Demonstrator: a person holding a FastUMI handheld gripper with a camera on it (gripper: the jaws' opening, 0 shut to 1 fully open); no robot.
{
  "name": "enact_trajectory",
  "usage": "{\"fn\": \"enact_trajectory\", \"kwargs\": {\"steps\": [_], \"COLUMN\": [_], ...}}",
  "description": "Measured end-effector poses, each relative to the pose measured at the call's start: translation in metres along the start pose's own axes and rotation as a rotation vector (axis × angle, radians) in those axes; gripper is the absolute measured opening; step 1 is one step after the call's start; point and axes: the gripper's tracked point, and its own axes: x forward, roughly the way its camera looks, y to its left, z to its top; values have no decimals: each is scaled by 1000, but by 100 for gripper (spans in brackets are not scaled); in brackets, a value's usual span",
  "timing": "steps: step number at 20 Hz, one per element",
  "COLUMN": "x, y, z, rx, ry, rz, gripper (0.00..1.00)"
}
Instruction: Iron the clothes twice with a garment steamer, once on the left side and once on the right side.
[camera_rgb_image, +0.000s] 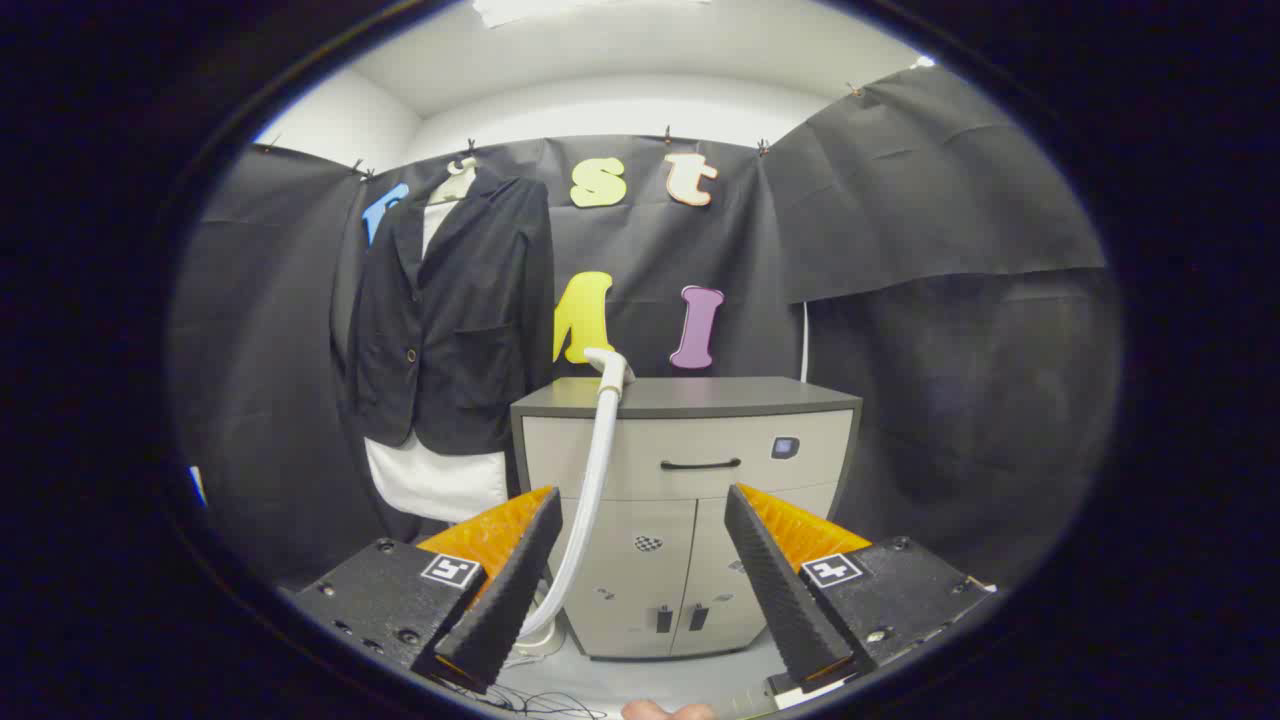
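A dark jacket (455, 320) hangs on a hanger against the black cloth wall, over a white garment (435, 482) whose hem shows below it. The steamer's pale hose (592, 480) rises from a base on the floor (540, 635) and its head (608, 362) rests on the top left corner of a grey cabinet (690, 500). My gripper (640, 505) is open, well short of the cabinet, with nothing between its fingers. The hose runs up between the fingers in the distance, closer to the left one. The jacket is beyond and to the left of the left finger.
The cabinet has a drawer with a dark handle (700, 464) and two lower doors. Loose cables (530, 700) lie on the floor in front of the steamer base. A fingertip of a person (668, 711) shows below the gripper.
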Motion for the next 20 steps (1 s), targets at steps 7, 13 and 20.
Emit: {"fn": "enact_trajectory", "kwargs": {"steps": [7,13,20], "x": [5,11,27], "y": [1,5,17], "z": [7,9,9], "rx": [-12,-21,3], "ry": [-28,-27,7], "rz": [5,-10,-35], "gripper": [100,100,100]}}
